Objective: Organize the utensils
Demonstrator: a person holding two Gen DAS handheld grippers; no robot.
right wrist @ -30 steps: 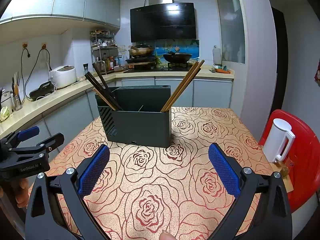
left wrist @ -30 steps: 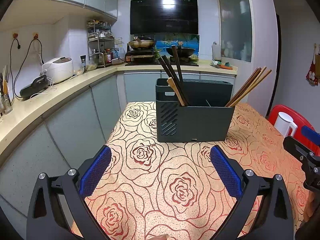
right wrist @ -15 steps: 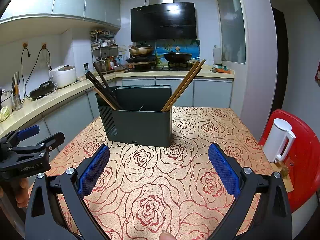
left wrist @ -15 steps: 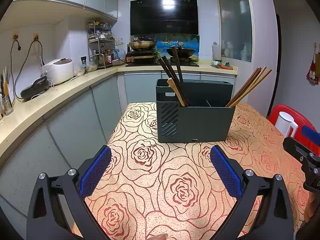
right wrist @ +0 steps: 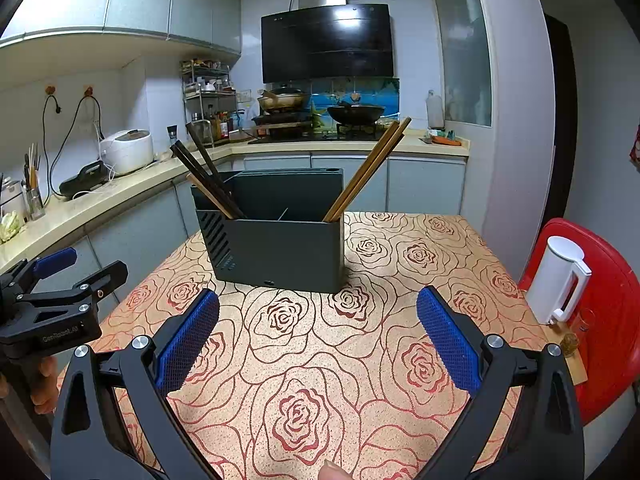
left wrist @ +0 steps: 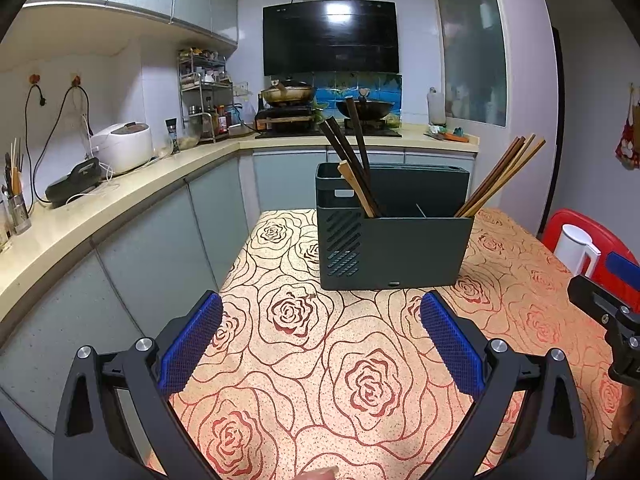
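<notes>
A dark grey utensil holder (left wrist: 416, 254) stands on the rose-patterned table (left wrist: 320, 360); it also shows in the right wrist view (right wrist: 280, 254). Dark chopsticks (left wrist: 348, 160) lean in its left compartment, and brown chopsticks (left wrist: 500, 178) lean in its right one (right wrist: 368, 168). My left gripper (left wrist: 320, 348) is open and empty, well short of the holder. My right gripper (right wrist: 318, 340) is open and empty, also short of it. Each gripper shows at the edge of the other's view.
A white kettle (right wrist: 560, 280) sits on a red chair (right wrist: 608, 320) at the table's right. A counter (left wrist: 100, 208) with a rice cooker (left wrist: 122, 152) runs along the left; a stove with woks is behind.
</notes>
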